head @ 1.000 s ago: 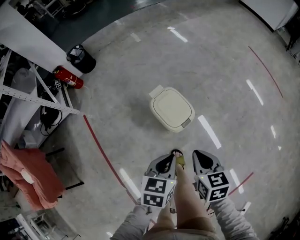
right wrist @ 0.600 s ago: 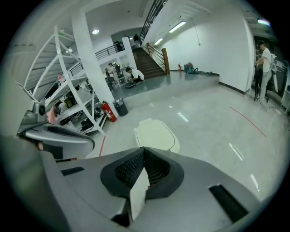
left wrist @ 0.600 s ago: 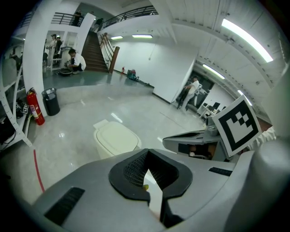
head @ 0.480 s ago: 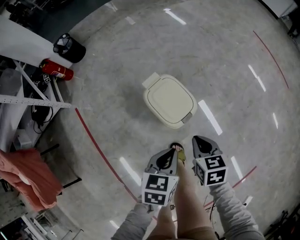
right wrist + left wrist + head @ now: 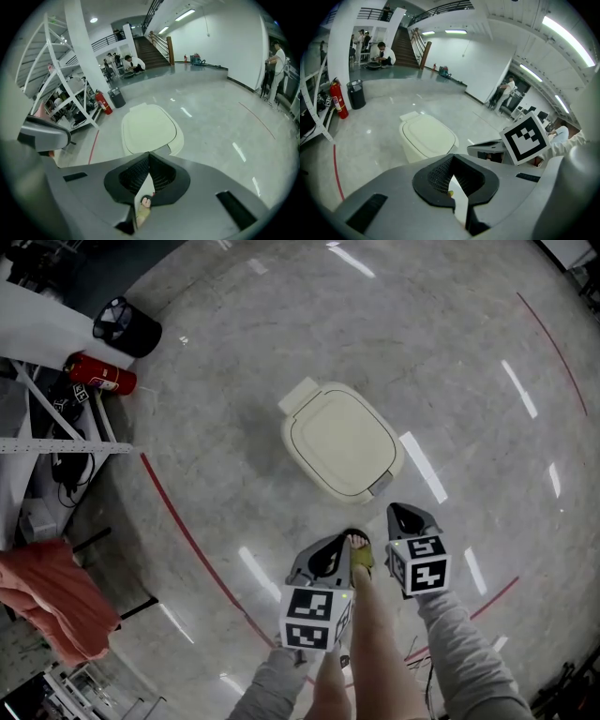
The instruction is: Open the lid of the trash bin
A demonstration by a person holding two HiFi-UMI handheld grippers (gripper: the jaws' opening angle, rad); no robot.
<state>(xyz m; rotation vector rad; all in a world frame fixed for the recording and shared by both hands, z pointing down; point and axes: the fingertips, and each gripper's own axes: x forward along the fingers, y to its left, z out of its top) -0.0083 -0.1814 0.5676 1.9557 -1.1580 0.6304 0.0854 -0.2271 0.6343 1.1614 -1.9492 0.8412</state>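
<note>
The cream trash bin (image 5: pixel 339 440) stands on the grey floor with its lid down and a grey pedal (image 5: pixel 381 486) at its near corner. It also shows ahead in the left gripper view, trash bin (image 5: pixel 426 136), and in the right gripper view, trash bin (image 5: pixel 149 127). My left gripper (image 5: pixel 336 545) is held short of the bin, shut and holding nothing. My right gripper (image 5: pixel 401 515) is just in front of the pedal corner, also shut and holding nothing. Neither gripper touches the bin.
A red fire extinguisher (image 5: pixel 98 376) and a black waste basket (image 5: pixel 127 326) sit at the far left beside metal shelving (image 5: pixel 56 442). An orange cloth (image 5: pixel 52 601) lies at the lower left. A red floor line (image 5: pixel 192 549) curves past. My sandalled foot (image 5: pixel 358 554) is between the grippers.
The bin has come closer and looks larger in the head view. Both grippers have moved forward toward it, the right one nearing the pedal corner. Jaws stay shut.
</note>
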